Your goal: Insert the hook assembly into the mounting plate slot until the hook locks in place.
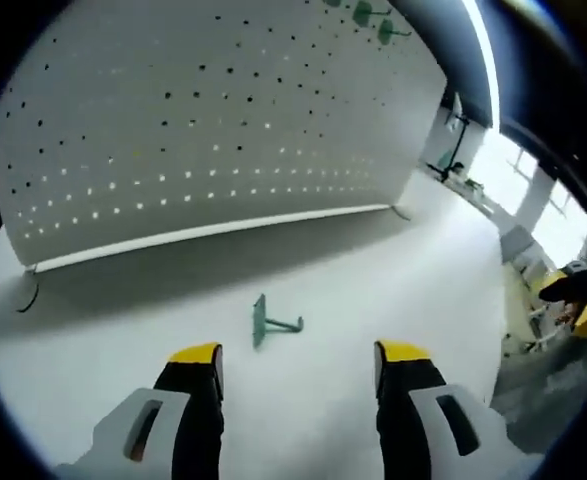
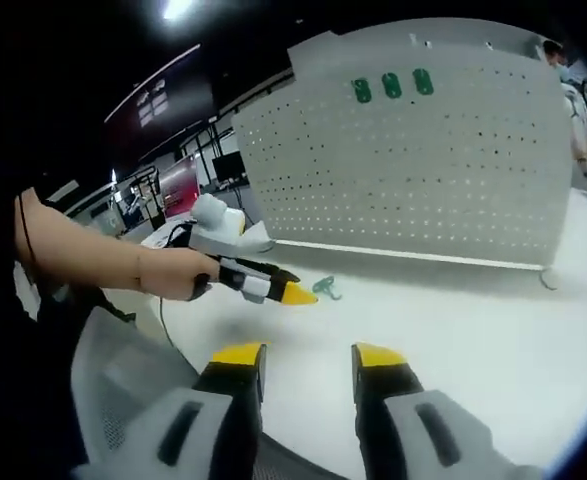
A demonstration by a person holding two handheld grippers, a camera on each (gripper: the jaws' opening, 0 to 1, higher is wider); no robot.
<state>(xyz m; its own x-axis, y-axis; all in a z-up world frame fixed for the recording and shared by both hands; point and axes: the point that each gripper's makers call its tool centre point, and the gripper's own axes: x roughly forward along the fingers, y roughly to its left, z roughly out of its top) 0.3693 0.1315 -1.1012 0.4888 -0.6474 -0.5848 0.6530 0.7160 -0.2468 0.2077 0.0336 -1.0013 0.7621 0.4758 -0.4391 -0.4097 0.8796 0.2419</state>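
A small green hook assembly (image 1: 271,322) lies on the white table, just ahead of my left gripper (image 1: 298,352), which is open with nothing between its yellow-tipped jaws. Behind it stands a white perforated mounting plate (image 1: 203,130) with green hooks (image 1: 371,14) near its top. In the right gripper view, the same hook assembly (image 2: 326,288) lies in front of the mounting plate (image 2: 423,170), which carries three green hooks (image 2: 391,86). The left gripper (image 2: 283,290), held by a person's hand, points at it. My right gripper (image 2: 308,355) is open and empty, well back from the hook.
The white table (image 1: 373,270) stretches in front of the plate. A cable (image 1: 28,295) lies at the plate's left foot. A grey chair back (image 2: 123,390) sits below the person's arm. Monitors and desks (image 2: 173,190) stand in the background.
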